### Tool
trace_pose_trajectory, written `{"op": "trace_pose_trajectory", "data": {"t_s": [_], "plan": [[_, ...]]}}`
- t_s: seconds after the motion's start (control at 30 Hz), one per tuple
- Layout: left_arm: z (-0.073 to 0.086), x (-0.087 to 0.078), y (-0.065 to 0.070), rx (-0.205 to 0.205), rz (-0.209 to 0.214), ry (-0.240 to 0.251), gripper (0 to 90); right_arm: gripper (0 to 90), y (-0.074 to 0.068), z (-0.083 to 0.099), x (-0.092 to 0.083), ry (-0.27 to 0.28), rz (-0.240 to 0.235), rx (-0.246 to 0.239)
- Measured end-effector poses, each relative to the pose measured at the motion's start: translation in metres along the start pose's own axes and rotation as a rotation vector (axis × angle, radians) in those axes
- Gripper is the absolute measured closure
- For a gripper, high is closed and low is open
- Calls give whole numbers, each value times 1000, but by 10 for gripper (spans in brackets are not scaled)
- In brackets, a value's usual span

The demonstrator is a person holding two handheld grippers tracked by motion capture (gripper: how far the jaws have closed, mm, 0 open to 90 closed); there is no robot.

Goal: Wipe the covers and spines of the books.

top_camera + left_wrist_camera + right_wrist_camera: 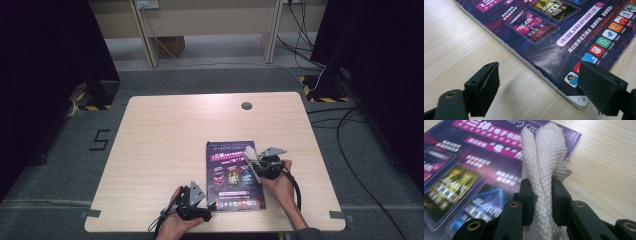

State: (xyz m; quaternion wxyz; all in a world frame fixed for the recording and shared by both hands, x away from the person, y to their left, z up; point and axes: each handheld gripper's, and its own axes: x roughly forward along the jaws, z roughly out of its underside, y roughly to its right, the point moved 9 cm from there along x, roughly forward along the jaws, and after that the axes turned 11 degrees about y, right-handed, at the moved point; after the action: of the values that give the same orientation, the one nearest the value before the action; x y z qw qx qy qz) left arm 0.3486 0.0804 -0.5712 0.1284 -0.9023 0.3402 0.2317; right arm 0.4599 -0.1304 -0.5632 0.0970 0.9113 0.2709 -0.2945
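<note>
A magazine (232, 172) with a purple cover lies flat on the wooden table (170, 140), near the front edge. My left gripper (210, 205) sits at the magazine's front left corner. In the left gripper view its jaws stand open on either side of the magazine's (544, 30) edge, one over bare table and one over the corner, with my left gripper (539, 72) gripping nothing. My right gripper (255, 161) is over the magazine's right side, shut on a white waffle-weave cloth (250, 152). The cloth (544, 157) rises folded between the jaws of my right gripper (541, 192), above the magazine (474, 170).
A round cable hole (246, 105) is at the table's far edge. Black cables (350, 125) run across the grey floor to the right. A "5" mark (100, 139) is on the floor at the left. Wooden furniture legs (150, 45) stand behind.
</note>
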Motion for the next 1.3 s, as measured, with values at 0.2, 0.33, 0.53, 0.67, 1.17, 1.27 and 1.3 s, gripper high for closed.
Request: {"op": "trace_pose_trajectory", "data": {"t_s": [0.2, 0.33, 0.53, 0.67, 1.17, 1.27, 1.3], "plan": [[0, 0, 0, 0, 1, 1, 173, 736, 10, -9, 13, 5, 25, 25], [0, 0, 0, 0, 0, 1, 173, 737, 17, -16, 23, 11, 43, 31], [0, 0, 0, -2, 1, 0, 172, 752, 14, -20, 27, 6, 56, -1], [0, 0, 0, -2, -1, 0, 172, 751, 4, -19, 27, 13, 17, 13], [1, 0, -1, -12, -4, 1, 160, 749, -85, -15, 22, 10, -210, -98], [1, 0, -1, -15, -6, 2, 152, 748, -96, -16, 24, 11, -244, -108], [1, 0, -1, -16, -5, -1, 151, 748, -99, -17, 25, 13, -251, -112]]}}
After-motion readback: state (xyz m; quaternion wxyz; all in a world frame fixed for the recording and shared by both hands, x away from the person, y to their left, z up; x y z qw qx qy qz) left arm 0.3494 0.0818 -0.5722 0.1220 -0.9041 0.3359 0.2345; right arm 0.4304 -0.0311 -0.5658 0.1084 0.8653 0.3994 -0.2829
